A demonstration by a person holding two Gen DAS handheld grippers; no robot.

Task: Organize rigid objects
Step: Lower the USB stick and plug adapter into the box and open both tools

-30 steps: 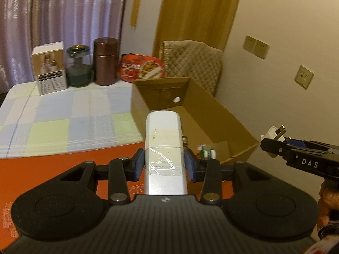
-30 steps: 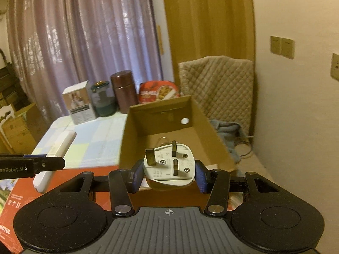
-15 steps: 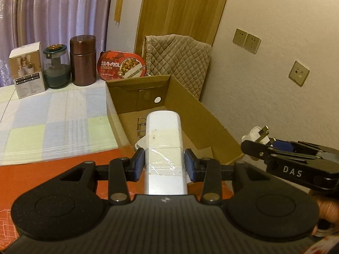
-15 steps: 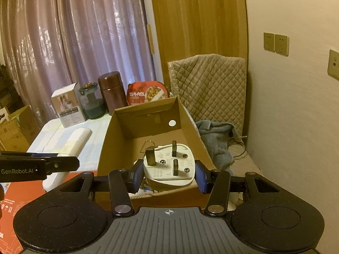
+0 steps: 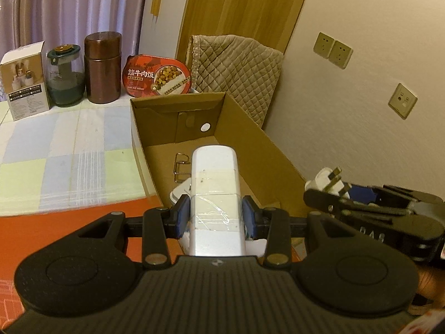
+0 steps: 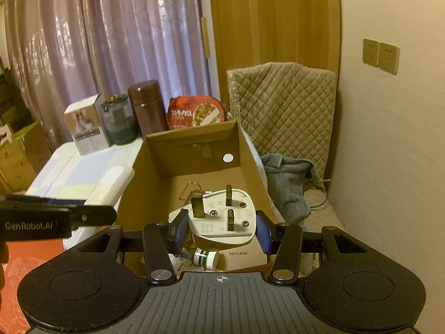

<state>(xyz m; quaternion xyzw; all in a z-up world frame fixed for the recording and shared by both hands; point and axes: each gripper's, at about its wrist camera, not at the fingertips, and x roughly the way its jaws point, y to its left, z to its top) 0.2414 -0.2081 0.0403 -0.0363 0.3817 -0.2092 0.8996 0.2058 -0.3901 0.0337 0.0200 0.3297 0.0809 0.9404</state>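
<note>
White plug adapter (image 6: pixel 222 217), with three dark prongs facing the camera, sits clamped between the blue pads of the right hand-held gripper (image 6: pixel 221 229), held above the near end of the open cardboard box (image 6: pixel 250 161). One long white device (image 5: pixel 215 194), banded with clear tape, is gripped likewise by the left hand-held gripper (image 5: pixel 216 217) over the same box; its near end is cut off behind the gripper body. Inside the box, much is hidden beneath the held things: one wire clip (image 5: pixel 180 165) on the floor, one small green-and-white bottle (image 6: pixel 205 258), a carton marked TP-LINK (image 6: pixel 242 256), and a white item I cannot identify. On the table (image 5: pixel 55 150) to the left, beyond the box, stand four things in a row: one white carton (image 5: pixel 25 80), one glass jar (image 5: pixel 65 79), one brown canister (image 5: pixel 103 68), one red food tray (image 5: pixel 157 75). A quilted cover (image 6: pixel 281 108) drapes something at the far right, and grey cloth (image 6: pixel 286 181) lies below it. Three wall plates (image 5: pixel 332 50) show on the right wall.
</note>
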